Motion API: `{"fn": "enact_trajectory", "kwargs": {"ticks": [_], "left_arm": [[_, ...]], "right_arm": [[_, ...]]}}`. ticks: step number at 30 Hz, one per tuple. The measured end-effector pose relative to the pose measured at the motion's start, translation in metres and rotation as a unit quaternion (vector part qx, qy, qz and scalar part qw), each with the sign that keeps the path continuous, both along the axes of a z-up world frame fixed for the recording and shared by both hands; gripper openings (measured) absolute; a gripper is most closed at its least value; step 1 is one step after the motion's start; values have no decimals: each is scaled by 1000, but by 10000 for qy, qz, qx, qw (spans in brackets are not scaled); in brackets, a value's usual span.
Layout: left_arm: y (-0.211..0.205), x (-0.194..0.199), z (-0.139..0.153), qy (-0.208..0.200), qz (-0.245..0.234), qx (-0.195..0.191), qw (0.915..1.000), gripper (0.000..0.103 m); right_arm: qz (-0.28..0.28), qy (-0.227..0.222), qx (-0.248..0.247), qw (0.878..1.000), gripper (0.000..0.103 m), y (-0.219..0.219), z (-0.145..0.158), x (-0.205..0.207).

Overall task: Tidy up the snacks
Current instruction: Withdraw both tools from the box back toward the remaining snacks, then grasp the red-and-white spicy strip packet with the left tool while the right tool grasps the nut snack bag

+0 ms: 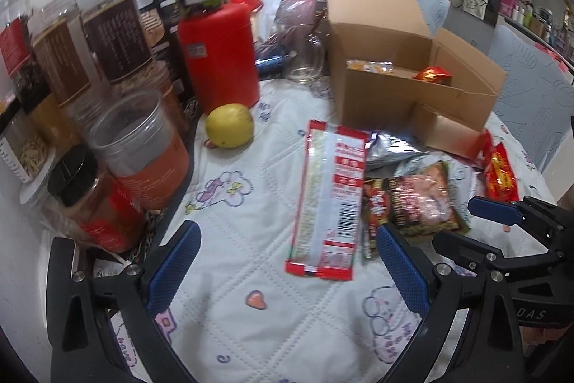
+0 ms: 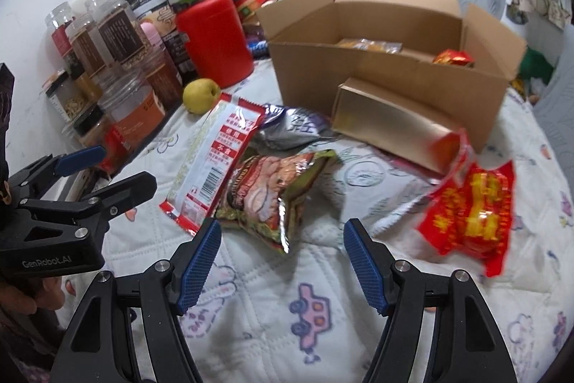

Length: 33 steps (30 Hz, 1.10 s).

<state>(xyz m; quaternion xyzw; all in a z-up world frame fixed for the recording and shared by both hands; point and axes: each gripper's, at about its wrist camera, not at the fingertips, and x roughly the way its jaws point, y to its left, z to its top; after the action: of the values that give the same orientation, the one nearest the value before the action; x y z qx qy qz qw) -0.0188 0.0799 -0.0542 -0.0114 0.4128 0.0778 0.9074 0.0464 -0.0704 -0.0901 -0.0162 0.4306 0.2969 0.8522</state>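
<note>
A white quilted cloth [image 2: 323, 329] printed with small cartoons covers the table. At the far right stands an open cardboard box [image 2: 387, 85] with a yellow packet [image 2: 369, 45] and a small red packet [image 2: 452, 57] inside. A gold carton [image 2: 391, 124] lies on its side just in front of the box. Far left, a red canister [image 2: 215, 40] stands among clear jars [image 1: 140, 146], with a yellow-green fruit [image 1: 229, 125] near its base. Snacks lie in the middle: a long red-and-white packet [image 1: 330, 203], a silver bag [image 2: 294, 128], a green-and-red foil bag [image 2: 272, 189] and, to the right, a red-and-yellow bag [image 2: 470, 214]. The left gripper [image 1: 287, 275] hovers wide open and empty near the long packet. The right gripper [image 2: 283, 261] is likewise wide open, holding nothing, near the foil bag.
</note>
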Motion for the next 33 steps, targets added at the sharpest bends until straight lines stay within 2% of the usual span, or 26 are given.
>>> {"fn": "enact_trajectory", "kwargs": {"ticks": [10, 14, 16, 17, 18, 19, 23, 29, 33], "left_arm": [[16, 9, -10, 81, 69, -6, 9999, 100], [17, 14, -12, 124, 53, 35, 9999, 100], [16, 16, -13, 147, 37, 57, 9999, 100], [15, 17, -14, 162, 19, 44, 9999, 100], [15, 18, -15, 176, 4, 20, 9998, 100], [15, 19, -16, 191, -10, -18, 9998, 100], [15, 24, -19, 252, -13, -108, 9996, 100], [5, 30, -22, 300, -159, -85, 9994, 100], [-8, 37, -27, 358, -320, 44, 9988, 100]], "right_arm": [[115, 371, 218, 9990, 71, 23, -17, 28], [77, 425, 140, 9990, 71, 31, -24, 33], [80, 354, 95, 9993, 53, 33, -25, 32], [79, 328, 84, 9994, 51, 32, -25, 31], [75, 289, 97, 9995, 39, 31, -24, 30], [89, 282, 110, 9995, 36, 30, -23, 29], [160, 186, 160, 9996, 31, 23, -17, 21], [120, -89, 111, 9998, 31, 7, 2, 2], [-62, -138, 266, 9995, 31, -13, 13, -4]]}}
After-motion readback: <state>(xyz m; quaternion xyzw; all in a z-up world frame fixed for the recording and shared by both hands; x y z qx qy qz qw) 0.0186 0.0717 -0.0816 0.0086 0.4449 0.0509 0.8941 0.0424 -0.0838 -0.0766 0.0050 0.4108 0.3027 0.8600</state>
